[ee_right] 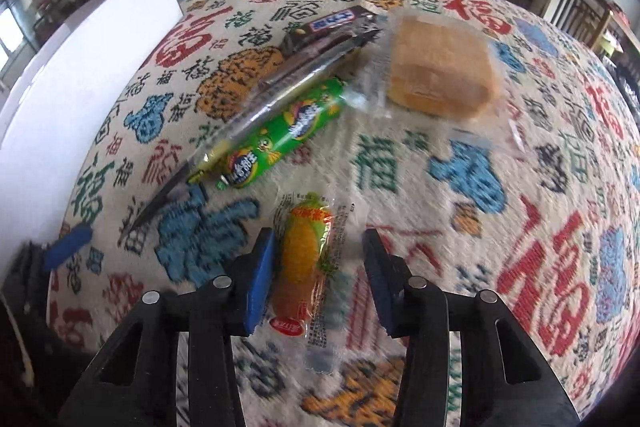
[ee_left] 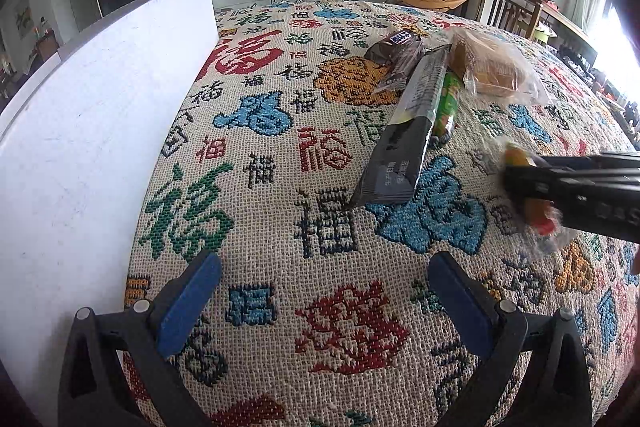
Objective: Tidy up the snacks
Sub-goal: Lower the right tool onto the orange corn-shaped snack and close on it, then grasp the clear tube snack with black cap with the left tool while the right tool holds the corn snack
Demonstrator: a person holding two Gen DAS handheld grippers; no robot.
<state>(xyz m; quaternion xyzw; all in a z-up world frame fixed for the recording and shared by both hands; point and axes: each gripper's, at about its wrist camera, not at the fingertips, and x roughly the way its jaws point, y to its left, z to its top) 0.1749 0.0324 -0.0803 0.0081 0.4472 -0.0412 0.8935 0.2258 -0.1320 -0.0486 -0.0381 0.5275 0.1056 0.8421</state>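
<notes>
Blue pads of the right gripper [ee_right: 318,275] flank a corn-printed snack packet [ee_right: 306,267]: the left pad touches its edge, the right pad stands apart, so the jaws are part-open, with the packet between them but not visibly clamped. At eleven o'clock from it lie a green tube [ee_right: 280,139] and a long dark bar [ee_right: 280,87] leaning over it; wrapped bread [ee_right: 440,67] sits at one o'clock. All rest on a patterned cloth [ee_right: 520,187]. At nine o'clock stands a white board [ee_left: 100,107]. Opened wide, the left gripper [ee_left: 324,299] holds nothing above the cloth.
</notes>
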